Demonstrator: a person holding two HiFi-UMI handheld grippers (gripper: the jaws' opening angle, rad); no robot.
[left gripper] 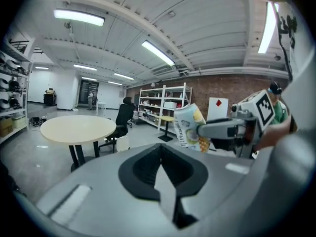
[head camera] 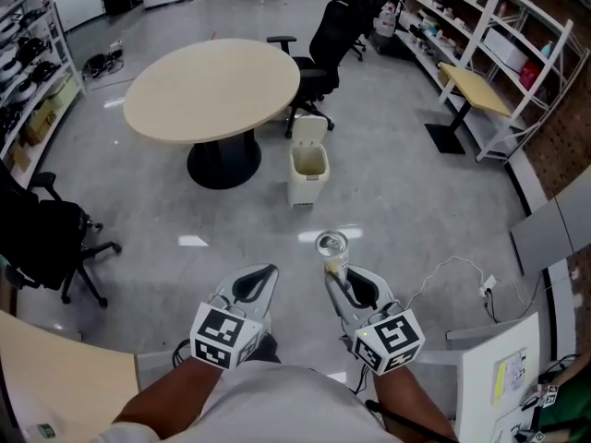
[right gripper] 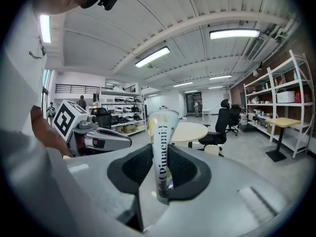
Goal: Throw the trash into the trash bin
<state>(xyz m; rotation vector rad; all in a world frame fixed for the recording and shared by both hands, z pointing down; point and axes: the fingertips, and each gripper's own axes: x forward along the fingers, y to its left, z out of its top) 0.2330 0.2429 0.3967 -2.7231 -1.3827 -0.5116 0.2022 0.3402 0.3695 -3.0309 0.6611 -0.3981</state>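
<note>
My right gripper (head camera: 336, 271) is shut on a crushed drink can (head camera: 331, 247) with printed lettering, held upright. In the right gripper view the can (right gripper: 161, 152) stands pinched between the jaws. The left gripper (head camera: 268, 272) hangs beside it on the left, its jaws together with nothing between them; in its own view the left gripper (left gripper: 160, 149) is shut, and the can (left gripper: 189, 127) shows to its right. A white trash bin (head camera: 307, 166) with its lid raised stands on the floor ahead, beside the round table (head camera: 212, 86). It also shows in both gripper views as a small bin (left gripper: 122, 143) (right gripper: 213, 149).
A black office chair (head camera: 323, 49) stands behind the bin, another chair (head camera: 51, 238) at the left. Shelving (head camera: 480, 26) lines the right wall, with a small desk (head camera: 473, 90) in front of it. A cable (head camera: 452, 270) lies on the grey floor at the right.
</note>
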